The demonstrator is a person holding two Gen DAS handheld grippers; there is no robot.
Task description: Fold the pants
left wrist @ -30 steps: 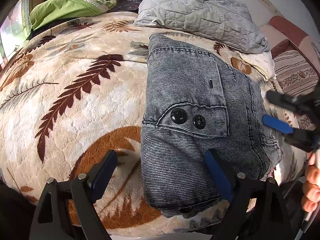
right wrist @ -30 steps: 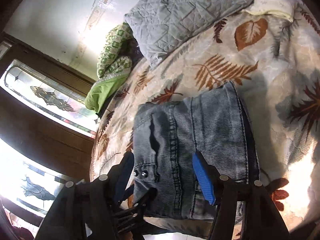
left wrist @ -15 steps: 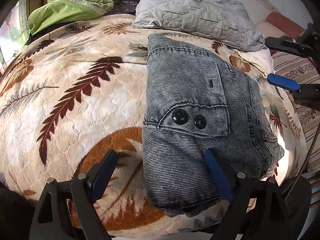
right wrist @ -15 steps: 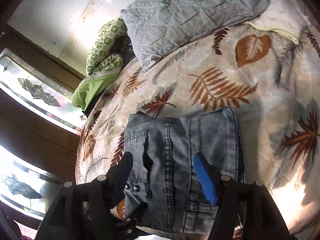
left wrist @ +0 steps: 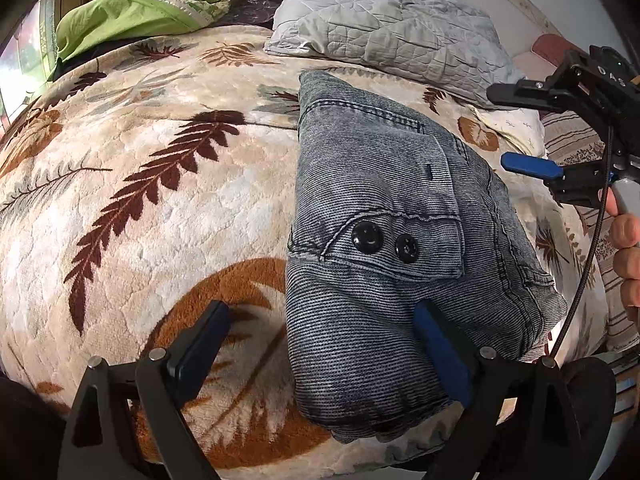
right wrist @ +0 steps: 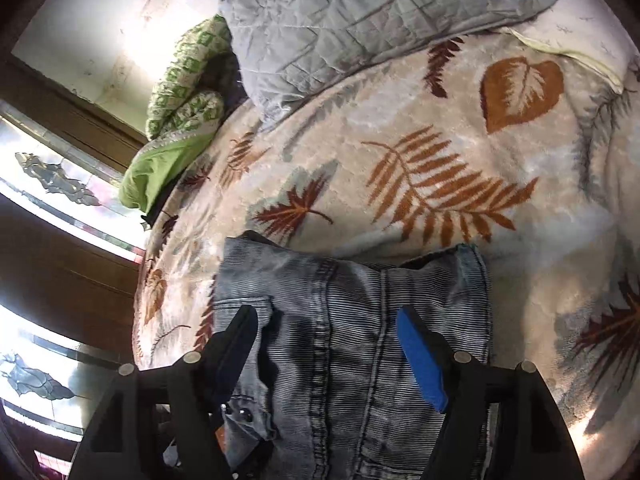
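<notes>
1. A pair of grey-blue denim pants (left wrist: 384,240) lies folded into a thick, compact bundle on a plush leaf-patterned blanket (left wrist: 160,208) covering a bed. The bundle sits toward the blanket's near edge, right of its middle, well apart from the grey quilted pillow (left wrist: 384,24) at the far edge.
2. The left gripper (left wrist: 320,344) hovers at the bundle's near end. Its jaws stand wide open: one finger is over bare blanket, the other over denim, and nothing is clamped.
3. The right gripper (right wrist: 324,340), held in a person's hand (left wrist: 626,256), is beside the bundle's right edge. Its jaws have just been opening and stand wide, above the denim with no cloth pinched between them.
4. The pants look soft but weighty. The ribbed denim is thick, not slippery or fragile, and the stacked layers could slump or slide apart if lifted by one layer.
5. A pocket flap with two black snap buttons (left wrist: 384,240) faces up.
6. Best hold, in my judgement: the thick folded edges, gripping all layers together, one gripper per side.
</notes>
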